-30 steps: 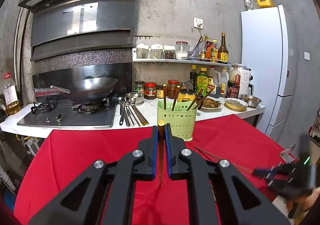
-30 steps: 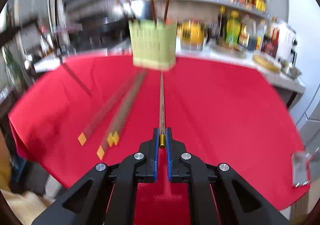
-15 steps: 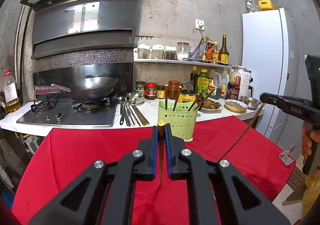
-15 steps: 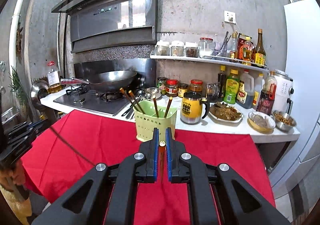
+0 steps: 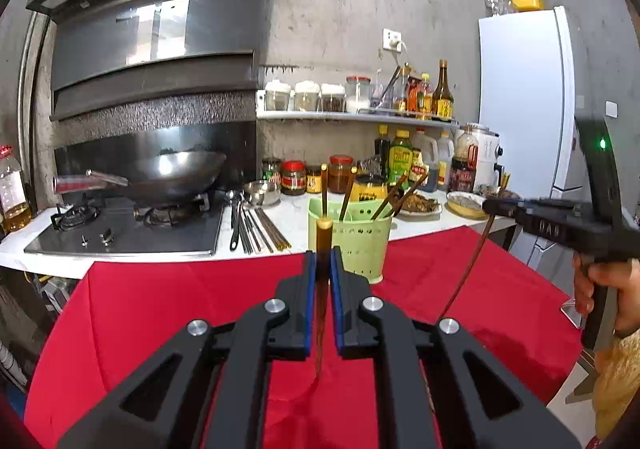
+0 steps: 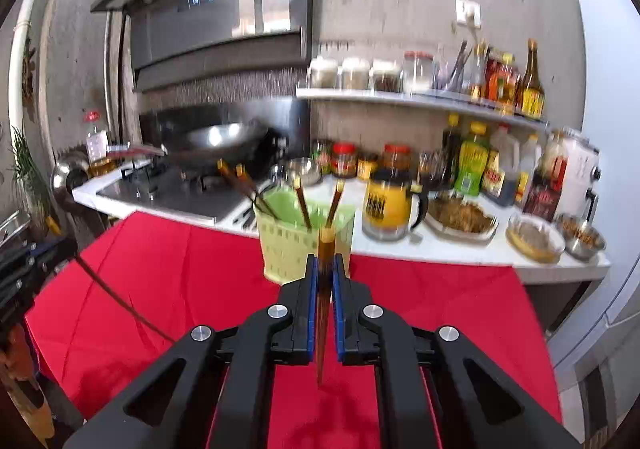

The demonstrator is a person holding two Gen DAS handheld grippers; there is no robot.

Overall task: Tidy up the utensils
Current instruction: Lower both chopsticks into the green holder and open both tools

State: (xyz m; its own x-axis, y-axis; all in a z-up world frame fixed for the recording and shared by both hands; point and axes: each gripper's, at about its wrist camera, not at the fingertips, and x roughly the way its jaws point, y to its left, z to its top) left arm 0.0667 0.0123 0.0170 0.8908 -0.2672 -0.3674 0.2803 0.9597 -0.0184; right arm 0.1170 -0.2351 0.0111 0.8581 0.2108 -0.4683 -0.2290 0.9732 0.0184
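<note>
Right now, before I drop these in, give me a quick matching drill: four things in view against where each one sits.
Things:
1. green utensil holder
2. wok
3. yellow mug
4. chopstick

Places:
A. on the stove
B. clamped in the left gripper
C. on the red tablecloth, at its far edge
D. on the white counter

Pairs: 1-C, 2-A, 3-D, 4-B

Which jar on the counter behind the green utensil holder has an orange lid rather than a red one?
The jar of brown paste at the right end of the row. Its lid is orange; the labelled jar to its left has a red lid.
</note>
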